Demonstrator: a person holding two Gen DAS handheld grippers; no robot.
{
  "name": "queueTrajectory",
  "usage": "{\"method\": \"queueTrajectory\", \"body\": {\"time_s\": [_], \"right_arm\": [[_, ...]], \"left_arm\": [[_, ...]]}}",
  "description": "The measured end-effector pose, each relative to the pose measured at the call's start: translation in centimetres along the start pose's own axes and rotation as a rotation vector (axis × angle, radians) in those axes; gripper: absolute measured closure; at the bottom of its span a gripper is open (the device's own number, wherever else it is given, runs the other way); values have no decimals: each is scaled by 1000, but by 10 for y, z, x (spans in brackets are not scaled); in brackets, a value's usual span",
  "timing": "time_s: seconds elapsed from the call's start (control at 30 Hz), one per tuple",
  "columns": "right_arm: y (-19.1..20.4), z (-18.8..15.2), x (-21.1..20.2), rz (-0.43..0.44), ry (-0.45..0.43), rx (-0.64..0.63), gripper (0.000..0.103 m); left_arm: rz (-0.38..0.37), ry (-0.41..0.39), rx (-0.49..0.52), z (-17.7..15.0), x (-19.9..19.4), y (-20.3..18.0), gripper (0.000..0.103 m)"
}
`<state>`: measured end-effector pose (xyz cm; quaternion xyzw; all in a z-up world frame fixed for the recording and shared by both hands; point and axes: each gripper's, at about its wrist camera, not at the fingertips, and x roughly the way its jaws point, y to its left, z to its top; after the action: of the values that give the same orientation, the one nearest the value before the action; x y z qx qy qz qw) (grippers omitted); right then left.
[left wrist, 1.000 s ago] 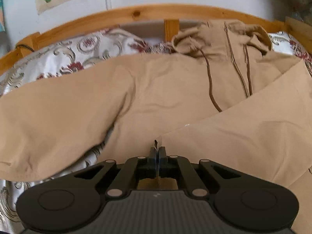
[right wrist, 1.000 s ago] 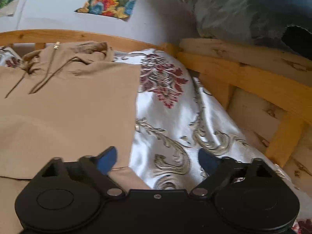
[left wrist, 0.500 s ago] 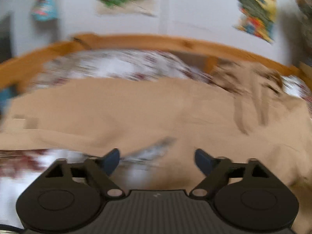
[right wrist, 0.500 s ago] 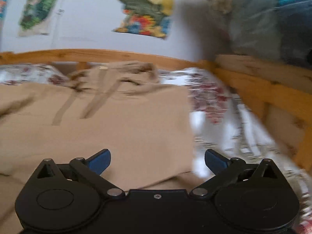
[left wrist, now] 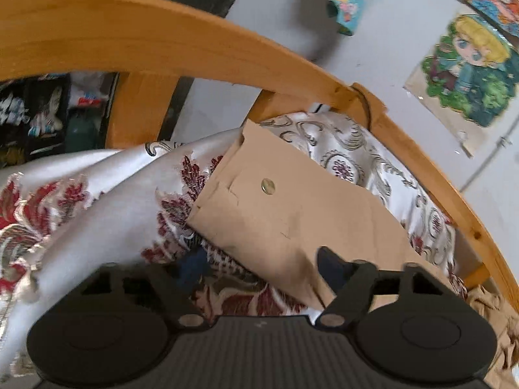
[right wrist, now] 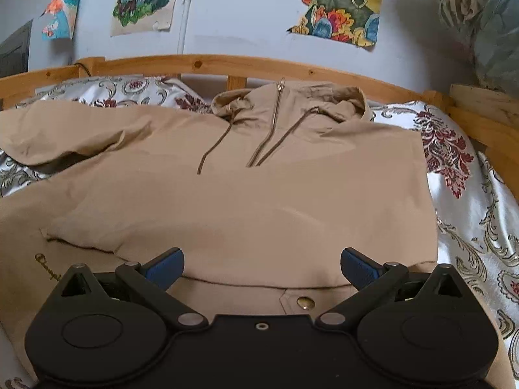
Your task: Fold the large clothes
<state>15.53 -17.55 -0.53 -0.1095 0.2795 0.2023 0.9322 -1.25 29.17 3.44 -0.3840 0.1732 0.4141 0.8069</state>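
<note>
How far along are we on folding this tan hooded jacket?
Early. Done: one side of the tan jacket already lies folded across the body, with a straight edge toward the bedspread. In hand: nothing; the right gripper is open above the hem, and the left gripper is closing over the snap-button cuff without pinching it. Left: the outstretched sleeve, then the lengthwise folds.

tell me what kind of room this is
Most likely a bedroom, perhaps a child's. A tan hooded jacket lies spread on a bed with a wooden frame and a floral satin bedspread, and cartoon drawings are stuck on the wall behind.
</note>
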Motion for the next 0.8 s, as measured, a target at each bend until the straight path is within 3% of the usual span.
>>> {"method": "queueTrajectory", "body": {"time_s": [0.03,0.07,0.1,0.13,0.23,0.43,0.57,0.8], "right_arm": [[0,-1,0,-3,5,2,1],[-2,-2,1,-6,9,4,1],[-2,-3,1,-8,12,5,1],[-3,-3,1,-11,14,6,1],[-3,-4,-1,-15,10,3,1],[-4,0,-3,-17,-9,4,1],[-7,5,-9,-24,-37,16,1],[-30,16,-20,-71,-105,108,1]], "left_arm": [[12,-3,-8,2,3,-2,46],[35,-8,-11,3,6,-6,70],[50,-6,-13,-1,5,-2,81],[60,-1,-24,1,10,-3,89],[22,-62,-24,-1,-3,-5,99],[-96,-223,159,-1,-51,-50,101],[-260,-285,352,2,-91,-113,101],[-592,-279,723,-20,-159,-238,101]]}}
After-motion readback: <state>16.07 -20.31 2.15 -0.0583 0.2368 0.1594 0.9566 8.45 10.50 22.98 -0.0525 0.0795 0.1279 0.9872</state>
